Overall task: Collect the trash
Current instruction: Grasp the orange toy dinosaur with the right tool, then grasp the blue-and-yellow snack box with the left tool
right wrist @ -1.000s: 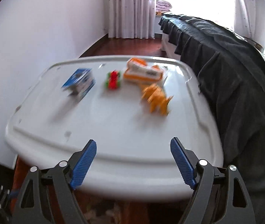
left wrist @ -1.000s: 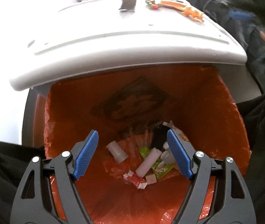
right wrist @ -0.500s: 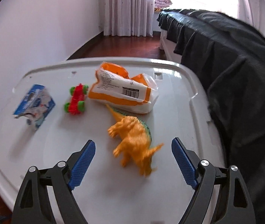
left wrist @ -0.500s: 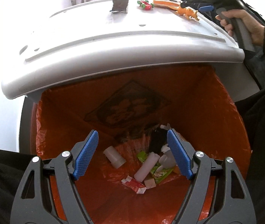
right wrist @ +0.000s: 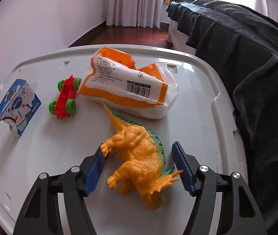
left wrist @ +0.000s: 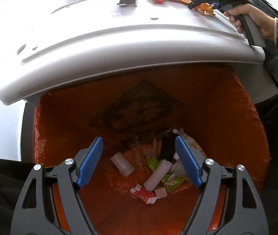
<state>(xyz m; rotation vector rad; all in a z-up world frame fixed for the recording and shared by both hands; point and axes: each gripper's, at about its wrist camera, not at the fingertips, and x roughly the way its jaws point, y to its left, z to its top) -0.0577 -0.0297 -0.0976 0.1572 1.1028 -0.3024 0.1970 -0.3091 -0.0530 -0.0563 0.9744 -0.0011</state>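
**A:** What does your left wrist view give you that the right one doesn't?

**B:** The bin. Your left gripper hangs over the orange bin liner, with trash at the bottom: a white tube, a second white tube, a green wrapper, a red-and-white packet. That view also shows your right hand on its grey handle, far right, beyond the white lid.

**A:** And the right wrist view?

**B:** The lid top up close. From the left: a blue carton, a red toy car with green wheels, an orange-and-white bag, then the orange dinosaur lying on its side, its tail reaching to the bag's edge.

**A:** My jaws?

**B:** Your left jaws stand well apart with nothing between them. Your right gripper is closing around the dinosaur: the left pad touches its foreleg, the right pad sits just beside its spiny back, and I cannot tell whether it touches.
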